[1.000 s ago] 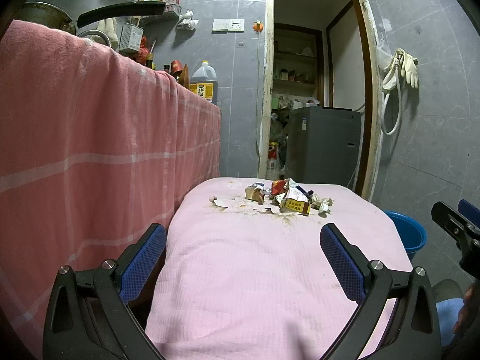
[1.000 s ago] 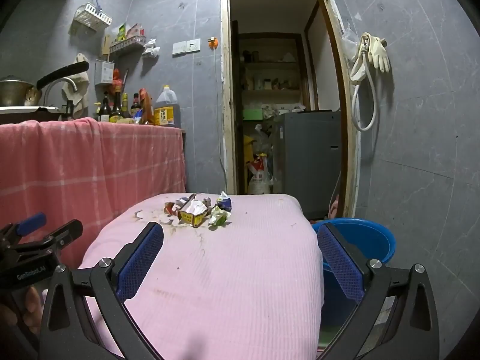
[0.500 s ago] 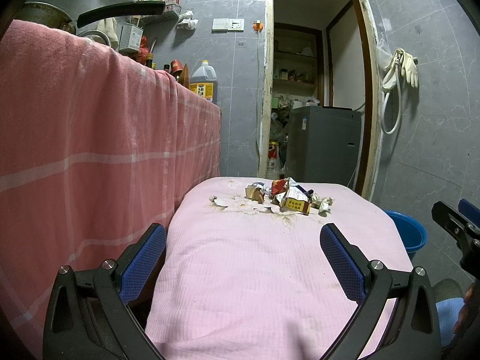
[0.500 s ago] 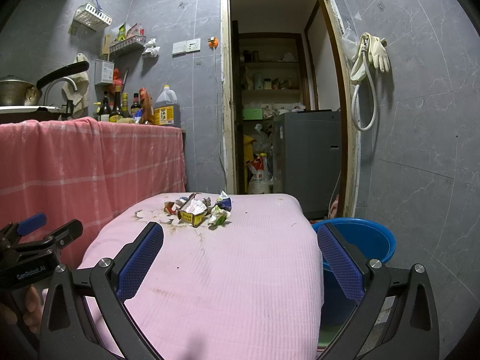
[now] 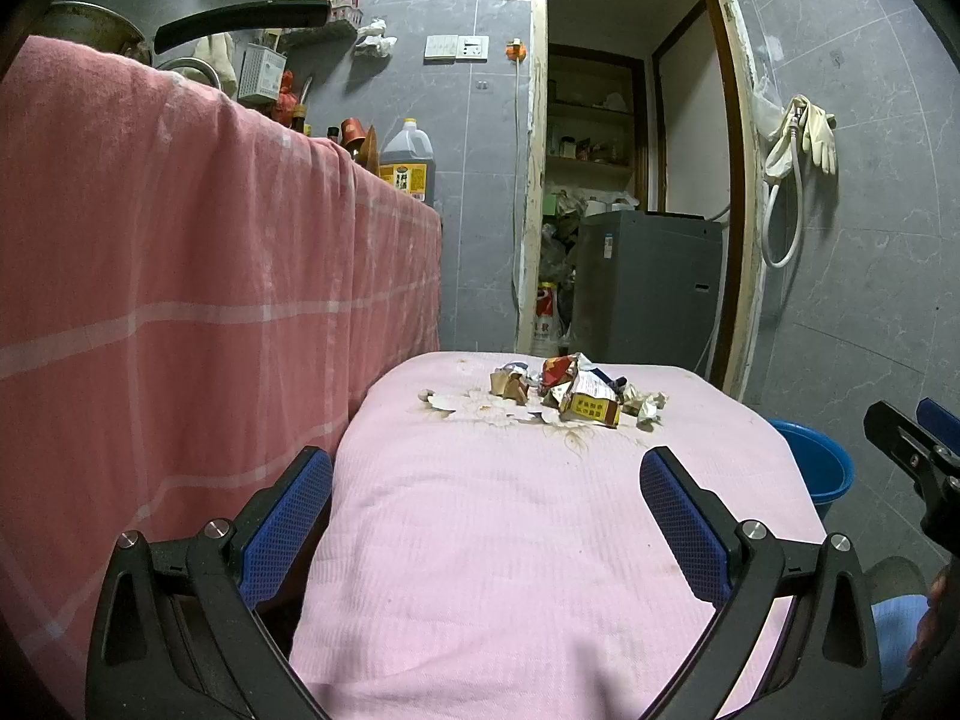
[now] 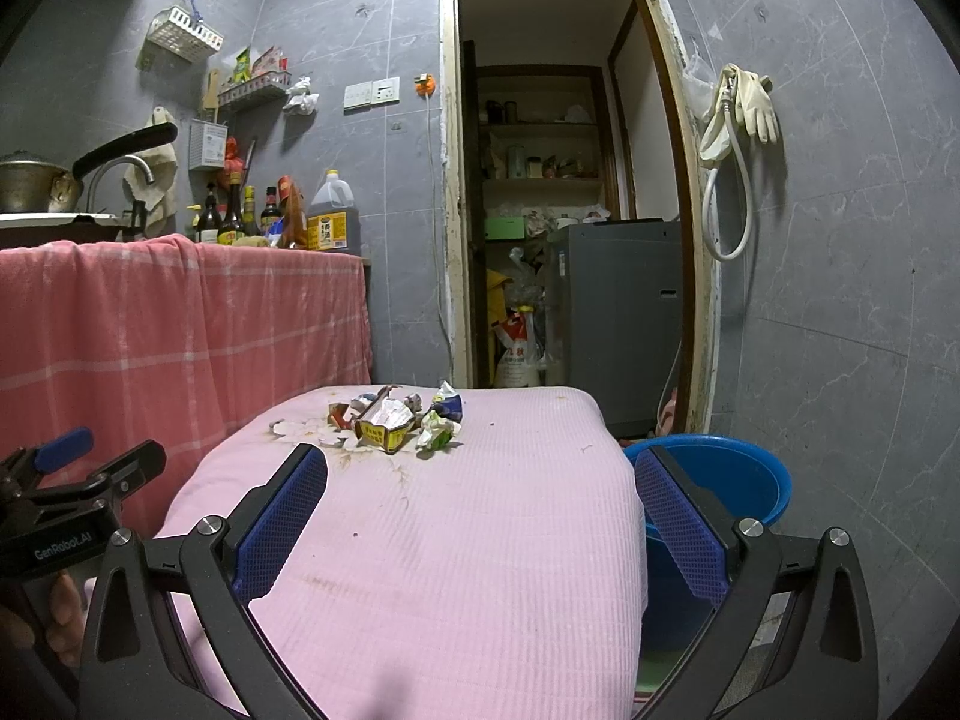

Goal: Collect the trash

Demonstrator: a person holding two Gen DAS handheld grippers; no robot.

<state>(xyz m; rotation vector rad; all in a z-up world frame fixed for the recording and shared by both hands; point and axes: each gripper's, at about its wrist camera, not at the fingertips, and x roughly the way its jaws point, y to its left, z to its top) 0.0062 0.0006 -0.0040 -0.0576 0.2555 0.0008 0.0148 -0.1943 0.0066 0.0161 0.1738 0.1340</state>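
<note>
Pink cloth covers the table that fills the lower middle of both views, and the trash is heaped near its far edge, just above the centre of the left wrist frame and a little left of centre in the right wrist frame. Crumpled wrappers, a squashed yellow carton, a balled white-and-green wrapper and torn pale scraps are seen in the heap, lying on a brown stain. A blue bucket is seen on the floor beside the table, at the right of the right wrist frame and at the right edge of the left one.

The left gripper is held with its jaws spread wide and nothing between them; the right gripper is likewise spread wide and empty. Both are kept low over the near part of the table, well apart from the heap.

The step in hand is judged to be the approach: nothing has been picked up yet, and the bucket, as far as can be seen, holds none of the heap. For the next move, one gripper would have to be carried forward to the far end of the cloth, lowered over a single piece, most easily the carton or the balled wrapper at the edge of the heap, and closed on it. The flat scraps are likely to be harder to pinch against soft cloth
</note>
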